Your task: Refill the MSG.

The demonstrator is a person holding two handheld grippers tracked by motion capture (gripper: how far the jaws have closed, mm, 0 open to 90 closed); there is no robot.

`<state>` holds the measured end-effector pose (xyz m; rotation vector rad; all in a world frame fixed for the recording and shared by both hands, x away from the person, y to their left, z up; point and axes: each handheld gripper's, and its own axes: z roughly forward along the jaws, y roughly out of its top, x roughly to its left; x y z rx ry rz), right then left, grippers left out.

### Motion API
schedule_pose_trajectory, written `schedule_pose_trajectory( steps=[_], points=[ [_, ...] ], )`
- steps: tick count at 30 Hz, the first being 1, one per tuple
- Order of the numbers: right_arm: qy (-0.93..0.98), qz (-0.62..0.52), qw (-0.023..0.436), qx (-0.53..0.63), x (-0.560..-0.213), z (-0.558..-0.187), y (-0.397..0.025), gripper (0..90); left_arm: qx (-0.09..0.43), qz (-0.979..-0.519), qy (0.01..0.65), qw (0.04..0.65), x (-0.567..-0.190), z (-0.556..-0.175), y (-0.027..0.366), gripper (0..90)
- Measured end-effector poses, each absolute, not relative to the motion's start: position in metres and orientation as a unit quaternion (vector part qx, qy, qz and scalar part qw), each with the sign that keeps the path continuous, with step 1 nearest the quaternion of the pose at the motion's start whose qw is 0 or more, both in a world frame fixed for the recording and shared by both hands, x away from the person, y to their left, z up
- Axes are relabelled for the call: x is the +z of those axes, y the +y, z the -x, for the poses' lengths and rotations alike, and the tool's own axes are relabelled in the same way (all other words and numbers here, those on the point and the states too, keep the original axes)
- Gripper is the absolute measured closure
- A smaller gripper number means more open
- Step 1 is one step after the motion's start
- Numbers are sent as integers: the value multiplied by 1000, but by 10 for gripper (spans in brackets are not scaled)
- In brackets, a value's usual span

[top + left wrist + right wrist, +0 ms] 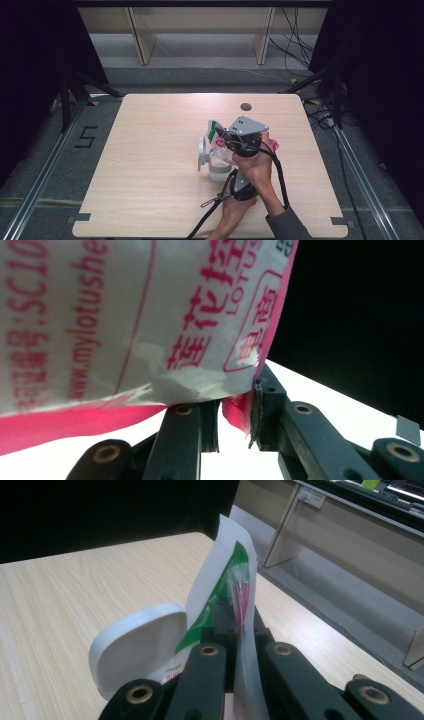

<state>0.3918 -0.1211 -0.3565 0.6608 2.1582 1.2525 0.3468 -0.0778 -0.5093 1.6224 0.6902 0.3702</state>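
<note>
A plastic packet (214, 131), white with green and pink print, is held up over the middle of the table (150, 150). My right gripper (221, 136), under its grey plate, is shut on the packet's upper edge (220, 575). My left gripper (231, 161) comes from below and is shut on the pink lower edge of the packet (150, 315), close to the camera. Below the packet stands a white container (217, 172) with its lid (202, 152) swung up; the lid (137, 650) shows left of the right gripper (235, 622). The left gripper (235, 412) pinches the pink seam.
A round cable hole (245, 106) sits near the table's far edge. Black cables trail from both grippers toward the front edge. Beyond the table are wooden shelf legs (142, 42) and floor cables. Bare tabletop lies to the left and far side.
</note>
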Motion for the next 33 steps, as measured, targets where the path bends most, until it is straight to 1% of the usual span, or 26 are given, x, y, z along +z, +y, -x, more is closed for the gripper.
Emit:
schedule_pose_trajectory(
  steps=[1, 5, 7, 8, 11, 14, 15, 17, 18, 19, 22, 23, 24, 31, 32, 33],
  points=[
    [801, -245, 283, 467, -357, -393, -121, 900, 160, -705, 302, 621, -510, -347, -78, 761],
    [806, -245, 276, 463, -357, -393, -121, 900, 161, -704, 302, 622, -510, -346, -78, 760],
    [803, -237, 286, 466, -358, -394, -122, 900, 161, -704, 302, 623, -511, -346, -78, 761],
    [803, -246, 275, 468, -358, -393, -121, 900, 160, -703, 302, 623, -511, -346, -78, 761],
    [804, -245, 276, 466, -358, -393, -120, 900, 159, -703, 301, 625, -511, -345, -78, 761],
    [805, -256, 264, 466, -359, -391, -119, 900, 160, -703, 302, 624, -511, -346, -78, 761],
    [803, -249, 275, 467, -359, -392, -119, 900, 159, -702, 301, 625, -511, -345, -78, 761],
    [805, -245, 276, 464, -358, -393, -120, 900, 160, -702, 301, 625, -511, -345, -78, 760],
    [806, -251, 266, 465, -359, -393, -119, 900, 160, -703, 301, 625, -511, -345, -78, 760],
    [805, -245, 275, 465, -359, -394, -120, 900, 160, -702, 301, 625, -511, -345, -78, 760],
    [807, -246, 267, 465, -358, -393, -120, 900, 163, -701, 301, 626, -510, -345, -78, 760],
    [803, -244, 280, 466, -357, -394, -121, 900, 164, -702, 301, 624, -510, -344, -78, 760],
    [804, -249, 270, 468, -357, -393, -121, 900, 164, -699, 302, 627, -511, -345, -79, 760],
    [803, -244, 274, 470, -357, -393, -120, 900, 166, -699, 301, 627, -510, -345, -78, 761],
    [803, -244, 274, 469, -357, -393, -119, 900, 153, -703, 290, 631, -510, -346, -79, 761],
    [804, -241, 278, 468, -357, -393, -118, 900, 143, -701, 295, 633, -511, -345, -80, 761]
  ],
)
